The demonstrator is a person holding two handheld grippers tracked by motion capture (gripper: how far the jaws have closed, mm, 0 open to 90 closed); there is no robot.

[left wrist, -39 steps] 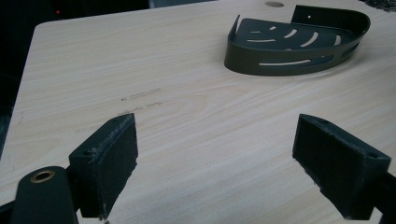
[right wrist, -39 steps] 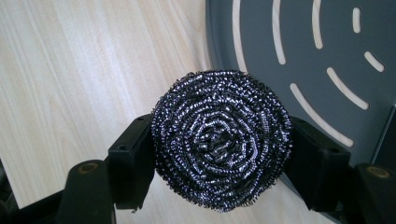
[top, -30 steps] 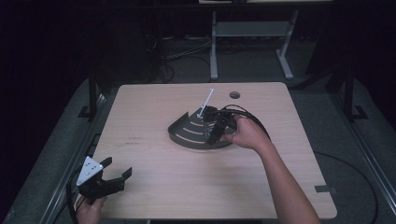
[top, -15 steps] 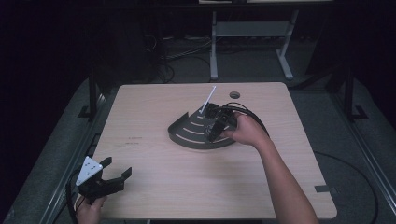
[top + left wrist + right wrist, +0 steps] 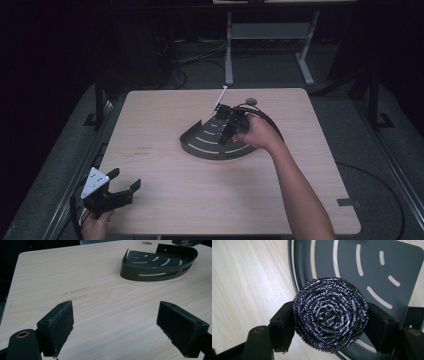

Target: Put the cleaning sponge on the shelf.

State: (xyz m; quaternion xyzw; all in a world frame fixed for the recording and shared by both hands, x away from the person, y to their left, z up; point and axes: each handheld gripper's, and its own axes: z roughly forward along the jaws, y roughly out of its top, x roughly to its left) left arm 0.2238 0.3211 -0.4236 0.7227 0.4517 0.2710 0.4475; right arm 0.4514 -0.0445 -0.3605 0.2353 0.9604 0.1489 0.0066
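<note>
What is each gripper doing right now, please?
Left gripper: open, empty, near the table's front left corner.
Right gripper: shut on the steel wool scourer, over the dark corner shelf tray.

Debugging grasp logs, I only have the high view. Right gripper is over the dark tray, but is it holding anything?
Observer: Yes. The right gripper is shut on a steel wool scourer, a jaw on each side.
Operator: Is it in the tray yet?
Observer: It is over the slotted tray, near the curved rim; contact with the tray floor cannot be told.
Operator: Left gripper?
Observer: The left gripper is open with nothing between the jaws, over bare table, facing the tray.
</note>
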